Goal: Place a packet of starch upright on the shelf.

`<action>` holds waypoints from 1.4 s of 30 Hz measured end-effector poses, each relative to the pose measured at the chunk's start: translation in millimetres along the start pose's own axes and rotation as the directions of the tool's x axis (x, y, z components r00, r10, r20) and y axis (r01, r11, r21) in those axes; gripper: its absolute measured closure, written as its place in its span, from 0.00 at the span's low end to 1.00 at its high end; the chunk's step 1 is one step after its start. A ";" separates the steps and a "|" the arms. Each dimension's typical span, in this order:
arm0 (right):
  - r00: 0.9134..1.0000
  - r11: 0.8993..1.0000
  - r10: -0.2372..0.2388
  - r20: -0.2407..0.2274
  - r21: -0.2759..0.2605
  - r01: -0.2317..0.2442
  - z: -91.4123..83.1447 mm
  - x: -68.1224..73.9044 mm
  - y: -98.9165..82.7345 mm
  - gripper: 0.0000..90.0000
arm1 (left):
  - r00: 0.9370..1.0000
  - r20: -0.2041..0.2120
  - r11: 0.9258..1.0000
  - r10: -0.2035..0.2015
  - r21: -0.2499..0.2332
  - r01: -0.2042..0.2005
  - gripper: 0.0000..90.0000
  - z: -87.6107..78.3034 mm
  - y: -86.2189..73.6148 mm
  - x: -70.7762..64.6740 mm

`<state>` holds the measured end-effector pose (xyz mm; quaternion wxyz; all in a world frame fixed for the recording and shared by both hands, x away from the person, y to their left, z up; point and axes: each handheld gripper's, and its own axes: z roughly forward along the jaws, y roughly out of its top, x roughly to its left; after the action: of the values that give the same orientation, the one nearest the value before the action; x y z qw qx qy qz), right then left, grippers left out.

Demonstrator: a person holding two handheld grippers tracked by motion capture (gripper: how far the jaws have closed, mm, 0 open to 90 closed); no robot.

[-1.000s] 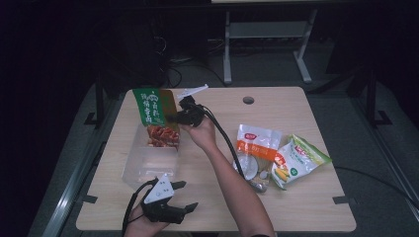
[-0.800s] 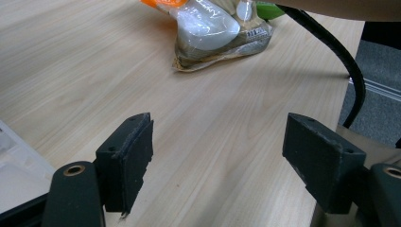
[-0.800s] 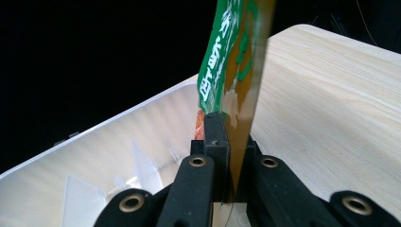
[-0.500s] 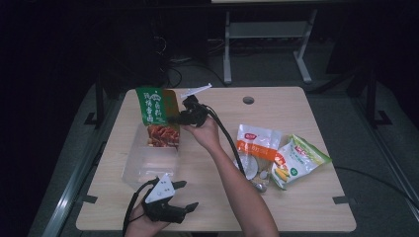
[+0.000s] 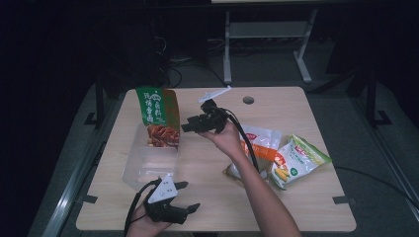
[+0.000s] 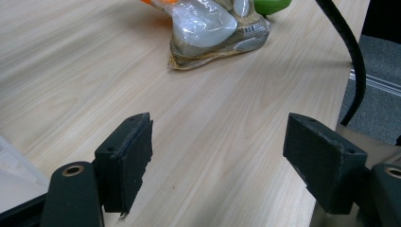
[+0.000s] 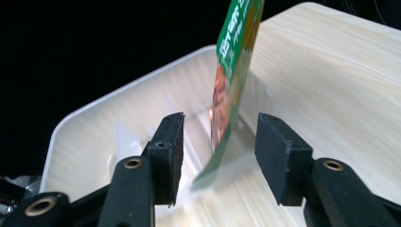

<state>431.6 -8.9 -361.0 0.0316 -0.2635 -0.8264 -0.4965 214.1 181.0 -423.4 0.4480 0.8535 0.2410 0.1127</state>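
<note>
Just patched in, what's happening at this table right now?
A person is packing snack bags into a clear plastic bin. The right gripper has just been opening its jaws beside a green and orange snack bag, which stands upright in the bin with nothing pressing on it. The left gripper rests open near the table's front edge. More bags lie at the right.

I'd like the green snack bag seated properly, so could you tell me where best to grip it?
Grip the green snack bag by its free top edge, coming from above: it stands nearly upright in the clear plastic bin, whose walls hide its lower part.
</note>
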 end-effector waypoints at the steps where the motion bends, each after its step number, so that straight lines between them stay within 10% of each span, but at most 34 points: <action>1: 1.000 1.000 -0.005 0.005 0.003 0.005 -3.2 0.0 -2.2 0.56 | 1.000 0.000 1.000 -0.001 0.002 0.001 0.27 0.1 0.0 0.4; 16: 0.997 1.000 0.022 0.079 0.020 -0.024 -83.1 9.4 -51.0 0.48 | 1.000 -0.016 1.000 -0.010 0.004 0.010 0.25 -0.2 -1.2 1.7; 42: 0.972 0.993 0.102 0.213 0.033 -0.112 -169.3 7.1 -123.5 0.49 | 1.000 -0.019 1.000 -0.010 0.010 0.011 0.23 3.5 -0.8 -0.9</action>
<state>332.3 -193.3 -372.5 -0.0236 -0.3582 -0.8207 -0.4445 214.5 178.5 -426.1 0.4421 0.8533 0.2503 0.1173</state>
